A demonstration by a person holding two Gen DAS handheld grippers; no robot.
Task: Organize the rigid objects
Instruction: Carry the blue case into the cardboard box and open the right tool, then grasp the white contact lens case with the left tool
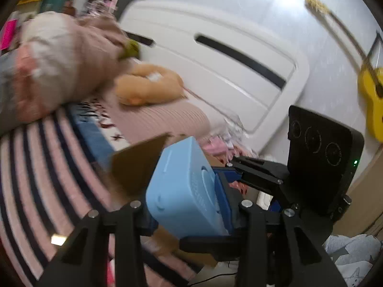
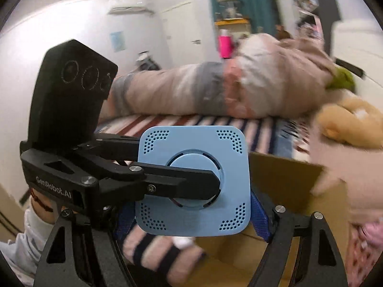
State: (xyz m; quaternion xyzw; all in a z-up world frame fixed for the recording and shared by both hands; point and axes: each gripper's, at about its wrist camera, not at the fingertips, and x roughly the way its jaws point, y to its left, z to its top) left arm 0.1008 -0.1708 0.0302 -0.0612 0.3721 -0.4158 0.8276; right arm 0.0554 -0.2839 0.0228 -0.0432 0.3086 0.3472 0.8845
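A light blue square plastic box (image 2: 194, 179) with perforated corners and a round centre hangs in the air above an open cardboard box (image 2: 282, 191). My left gripper (image 1: 189, 203) is shut on the blue box (image 1: 184, 191), clamping its flat faces; one left finger (image 2: 182, 181) crosses its face in the right wrist view. My right gripper (image 2: 191, 212) holds the same box by its edges, blue pads (image 2: 259, 217) touching it. In the left wrist view the right gripper's finger (image 1: 253, 169) reaches the box from the right.
A bed with a pink and dark striped blanket (image 1: 47, 167) lies behind and below. A pink bundle of bedding (image 2: 227, 86) and an orange plush toy (image 1: 148, 86) lie on it. A white headboard (image 1: 215, 59) stands behind. A yellow guitar (image 1: 371, 95) leans on the wall.
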